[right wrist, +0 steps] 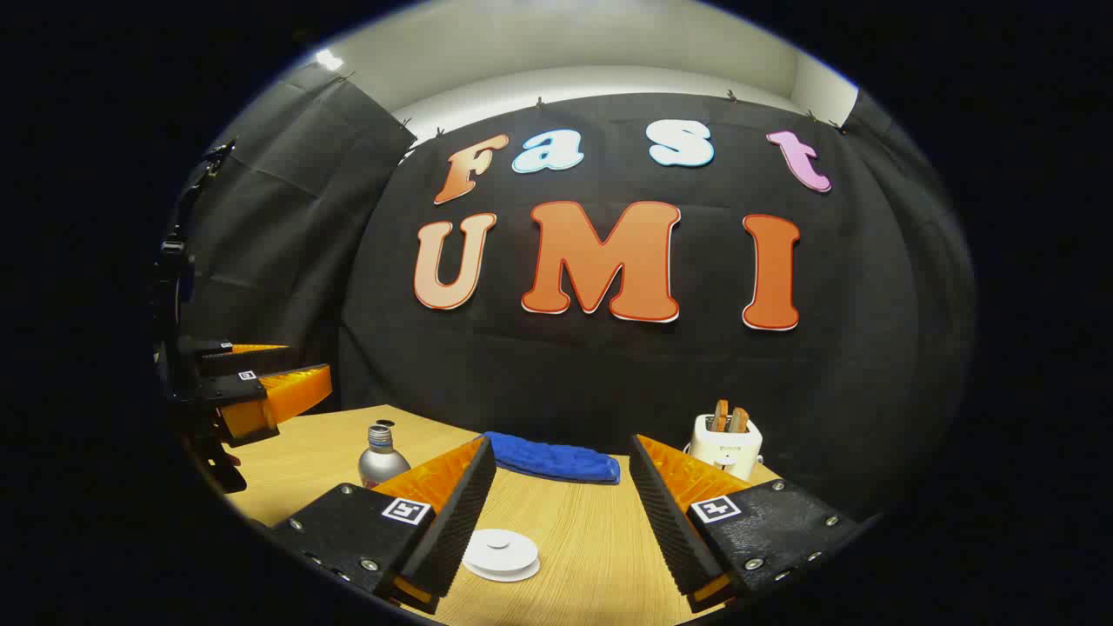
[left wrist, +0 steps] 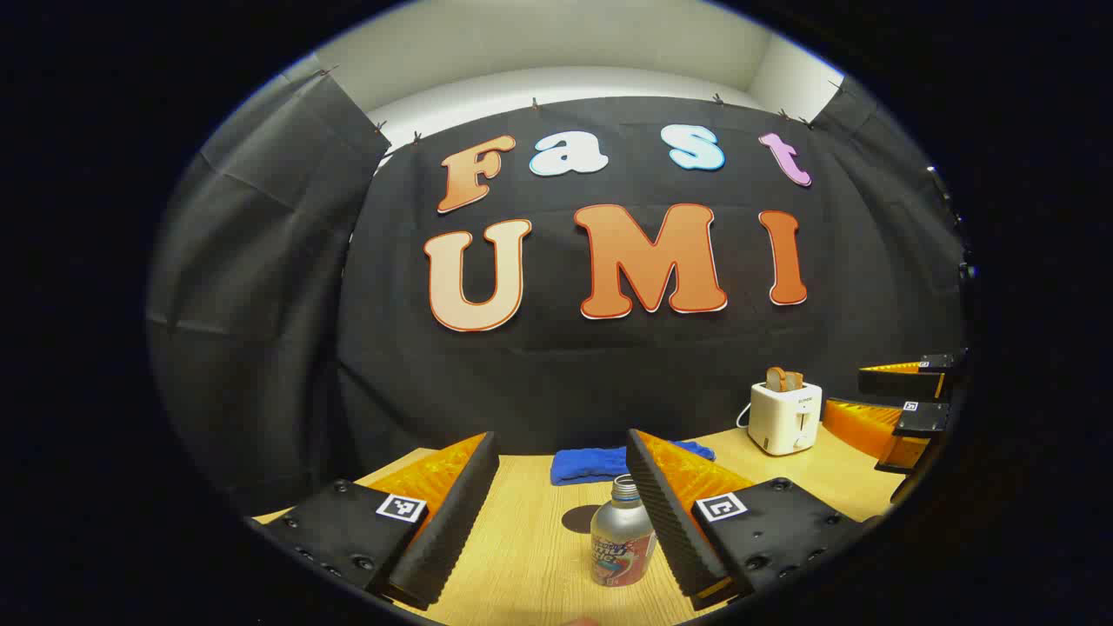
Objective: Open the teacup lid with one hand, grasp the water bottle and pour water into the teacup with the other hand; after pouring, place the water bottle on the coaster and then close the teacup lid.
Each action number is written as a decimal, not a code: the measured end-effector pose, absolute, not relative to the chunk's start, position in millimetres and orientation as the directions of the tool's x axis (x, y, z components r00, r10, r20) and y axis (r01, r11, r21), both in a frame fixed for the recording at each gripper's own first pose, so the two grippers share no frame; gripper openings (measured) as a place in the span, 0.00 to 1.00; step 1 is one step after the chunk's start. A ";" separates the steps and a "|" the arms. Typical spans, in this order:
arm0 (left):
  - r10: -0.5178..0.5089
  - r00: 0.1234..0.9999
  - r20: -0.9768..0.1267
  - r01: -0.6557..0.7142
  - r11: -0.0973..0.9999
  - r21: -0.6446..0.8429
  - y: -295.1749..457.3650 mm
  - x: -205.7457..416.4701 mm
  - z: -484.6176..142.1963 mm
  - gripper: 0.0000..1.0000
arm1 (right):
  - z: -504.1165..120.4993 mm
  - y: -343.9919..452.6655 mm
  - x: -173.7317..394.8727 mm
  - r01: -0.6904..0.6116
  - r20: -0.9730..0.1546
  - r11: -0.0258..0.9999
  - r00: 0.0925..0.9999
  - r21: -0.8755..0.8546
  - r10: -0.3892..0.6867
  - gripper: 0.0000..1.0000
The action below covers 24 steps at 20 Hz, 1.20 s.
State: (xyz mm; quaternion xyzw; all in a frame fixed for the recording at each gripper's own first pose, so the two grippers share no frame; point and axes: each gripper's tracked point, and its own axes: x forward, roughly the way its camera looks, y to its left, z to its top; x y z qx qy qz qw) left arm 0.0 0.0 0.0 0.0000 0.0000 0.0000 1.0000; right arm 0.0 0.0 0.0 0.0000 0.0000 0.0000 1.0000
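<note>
Approach stage: both grippers hover with fingers spread wide, gripping nothing. Water bottle [left wrist: 623, 539] stands upright on the worktop [left wrist: 522, 556] between the left gripper [left wrist: 561, 509] fingers, beside the right-hand one; the teacup lid [right wrist: 502, 553] lies below the right gripper [right wrist: 561, 513]. Next move likely requires lowering onto the lid.

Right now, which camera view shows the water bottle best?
The left gripper view: the water bottle stands close, between that gripper's open fingers. The right gripper view shows it farther off and partly behind a finger.

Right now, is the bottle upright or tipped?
Upright: the bottle stands on the table, neck up, between the open left tool fingers.
</note>
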 end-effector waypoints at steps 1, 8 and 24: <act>0.001 1.000 -0.002 -0.001 1.000 -0.003 -0.5 0.9 -0.6 0.94 | 2.4 -1.3 -1.1 0.005 0.012 1.000 1.000 0.002 -0.005 0.94; 0.009 1.000 -0.025 -0.009 1.000 -0.019 4.1 2.3 -6.8 0.97 | 1.3 -5.0 -1.6 0.014 0.008 1.000 1.000 0.013 -0.014 0.96; -0.006 0.995 -0.101 0.002 0.999 -0.040 13.6 -2.9 -33.0 1.00 | -58.0 33.4 13.4 -0.100 -0.119 0.995 0.988 0.003 0.099 0.83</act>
